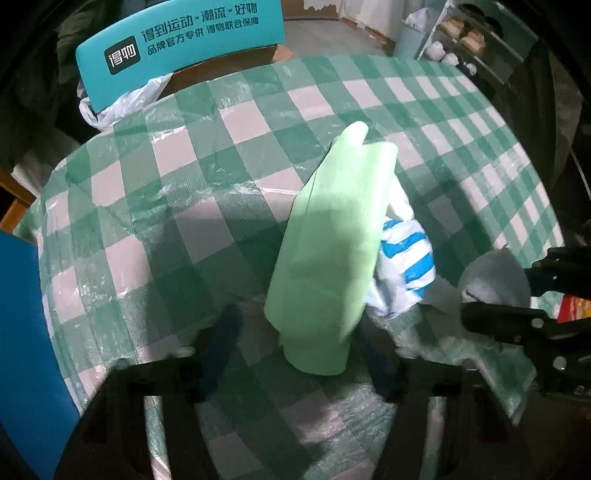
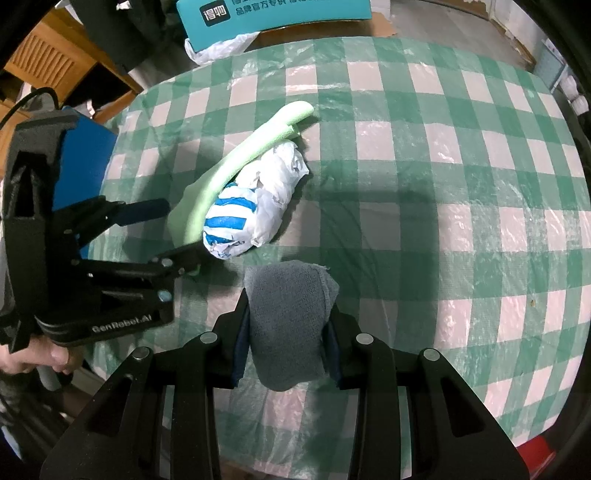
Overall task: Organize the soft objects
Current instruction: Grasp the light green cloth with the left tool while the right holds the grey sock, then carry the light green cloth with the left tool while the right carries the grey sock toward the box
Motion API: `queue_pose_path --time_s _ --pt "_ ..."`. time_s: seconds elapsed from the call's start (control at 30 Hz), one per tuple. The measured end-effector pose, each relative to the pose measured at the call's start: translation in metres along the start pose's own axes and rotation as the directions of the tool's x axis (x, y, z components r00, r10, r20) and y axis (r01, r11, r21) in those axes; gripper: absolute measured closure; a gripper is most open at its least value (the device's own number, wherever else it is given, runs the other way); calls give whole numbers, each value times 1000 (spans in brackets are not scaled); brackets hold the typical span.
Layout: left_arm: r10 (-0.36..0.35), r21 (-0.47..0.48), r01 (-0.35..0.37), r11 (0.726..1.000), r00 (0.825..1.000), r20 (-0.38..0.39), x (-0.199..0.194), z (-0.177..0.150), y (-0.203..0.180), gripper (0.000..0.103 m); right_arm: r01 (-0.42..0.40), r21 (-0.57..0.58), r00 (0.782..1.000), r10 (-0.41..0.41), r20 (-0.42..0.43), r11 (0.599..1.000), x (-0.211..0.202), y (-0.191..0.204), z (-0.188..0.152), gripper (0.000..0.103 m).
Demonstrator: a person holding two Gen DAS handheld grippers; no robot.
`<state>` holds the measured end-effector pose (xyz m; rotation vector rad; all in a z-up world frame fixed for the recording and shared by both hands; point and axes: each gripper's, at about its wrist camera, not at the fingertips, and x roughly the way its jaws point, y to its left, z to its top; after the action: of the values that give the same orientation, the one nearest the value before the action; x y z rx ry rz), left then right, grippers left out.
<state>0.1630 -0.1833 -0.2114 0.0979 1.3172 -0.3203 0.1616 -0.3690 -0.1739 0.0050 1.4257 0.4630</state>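
A pale green foam sheet [image 1: 332, 240] [image 2: 236, 162] lies curled on the green checked tablecloth [image 1: 207, 155] [image 2: 424, 166]. A crumpled white and blue striped plastic bag [image 1: 402, 266] [image 2: 251, 210] rests against it. My left gripper [image 1: 303, 343] [image 2: 181, 232] straddles the near end of the foam. Its jaws stand apart, and a gap shows beside the left finger [image 1: 221, 332]. My right gripper [image 2: 288, 332] [image 1: 517, 314] is shut on a grey cloth [image 2: 288, 325] [image 1: 495, 277], held just off the bag's near side.
A teal printed box [image 1: 177, 44] [image 2: 273, 14] and a white plastic bag [image 1: 122, 103] [image 2: 218, 48] sit at the table's far edge. A blue box [image 1: 26, 332] [image 2: 81, 155] stands at the left edge. Wooden furniture [image 2: 48, 62] and a shelf [image 1: 465, 33] lie beyond.
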Motion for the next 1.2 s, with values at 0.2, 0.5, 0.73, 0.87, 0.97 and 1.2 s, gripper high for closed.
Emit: queue_pose_path --time_s 0.2,0.5,0.73,0.87,0.97,1.2 --pt "-49 6 49 999 999 6 -4 -1 -1 94 -1 -1 1000 1 -2 1000 0 2 1 69" --pt "-50 32 48 998 997 55 -24 -2 -8 100 6 -9 1000 -6 13 1000 -1 5 2 69" --pt "-34 39 30 999 994 102 -45 -5 -9 100 11 -15 999 -11 38 1000 -8 9 4 69" --pt "-27 42 21 999 991 133 -57 -6 -9 100 12 -23 999 -11 52 1000 -14 14 7 69" --pt "-26 38 20 999 988 154 -66 -8 -6 100 14 -29 998 -12 62 999 -18 18 7 69" --pt "-30 31 24 999 980 196 -87 -13 -1 101 23 -47 996 -19 87 999 -29 29 8 69"
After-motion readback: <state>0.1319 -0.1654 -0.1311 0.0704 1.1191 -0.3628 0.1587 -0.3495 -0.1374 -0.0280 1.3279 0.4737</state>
